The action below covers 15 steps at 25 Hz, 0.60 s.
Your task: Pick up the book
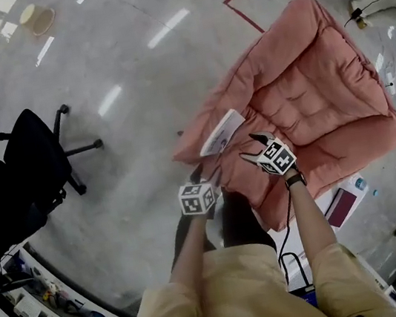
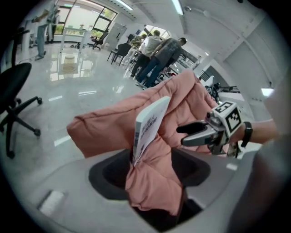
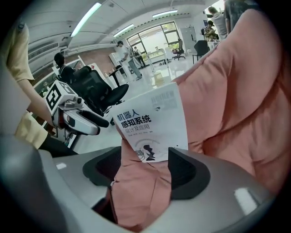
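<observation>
The book (image 1: pixel 221 131), a white-covered paperback, sits propped on the puffy front rim of the pink quilted floor lounger (image 1: pixel 307 90). Its lower edge is sunk in a fold of the padding, so it leans rather than lies flat. That lean is probably why both claws come at it from the person's side and point downward: the upper edges stand free of the fabric and offer something to pinch.

The left claw (image 1: pixel 203 179) has its jaws spread wide with nothing clamped. In the left gripper view a ridge of pink padding rises between them, and the book stands edge-on just beyond. The right claw (image 1: pixel 252 146) is likewise spread and empty (its own view shows the front cover nearly square-on, with its bottom edge at the jaw line and padding beneath). So the two claws approach the book from different faces.

The book's top and side edges are clear, but its bottom is buried in soft fabric, so a claw closing low would likely gather padding too. Above the book and out over the bare floor (image 1: pixel 130 67) there is open room to lift. The black office chair (image 1: pixel 33 159) stands well apart.
</observation>
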Each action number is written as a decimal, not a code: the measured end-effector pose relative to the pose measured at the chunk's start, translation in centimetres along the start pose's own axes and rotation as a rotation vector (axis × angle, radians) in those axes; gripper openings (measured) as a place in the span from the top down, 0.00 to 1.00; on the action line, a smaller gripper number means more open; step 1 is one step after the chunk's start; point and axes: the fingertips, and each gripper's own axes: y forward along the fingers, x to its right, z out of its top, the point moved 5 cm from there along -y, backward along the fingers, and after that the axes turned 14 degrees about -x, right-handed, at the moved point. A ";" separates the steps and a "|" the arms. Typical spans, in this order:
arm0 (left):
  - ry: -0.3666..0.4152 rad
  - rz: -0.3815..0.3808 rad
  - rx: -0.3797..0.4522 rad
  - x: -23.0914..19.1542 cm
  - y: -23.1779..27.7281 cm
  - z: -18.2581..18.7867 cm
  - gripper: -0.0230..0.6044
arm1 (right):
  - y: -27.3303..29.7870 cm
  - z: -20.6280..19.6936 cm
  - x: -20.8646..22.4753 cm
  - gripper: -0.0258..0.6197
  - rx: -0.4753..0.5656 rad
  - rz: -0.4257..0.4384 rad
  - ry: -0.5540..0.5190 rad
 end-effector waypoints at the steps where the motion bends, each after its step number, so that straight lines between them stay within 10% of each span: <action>1: -0.022 -0.002 -0.003 -0.6 0.9 -0.2 0.50 | 0.6 0.1 1.1 0.46 -0.001 0.005 -0.008; 15: -0.164 0.009 0.019 -4.8 9.3 -1.4 0.52 | 8.3 2.6 9.5 0.40 -0.258 -0.036 -0.438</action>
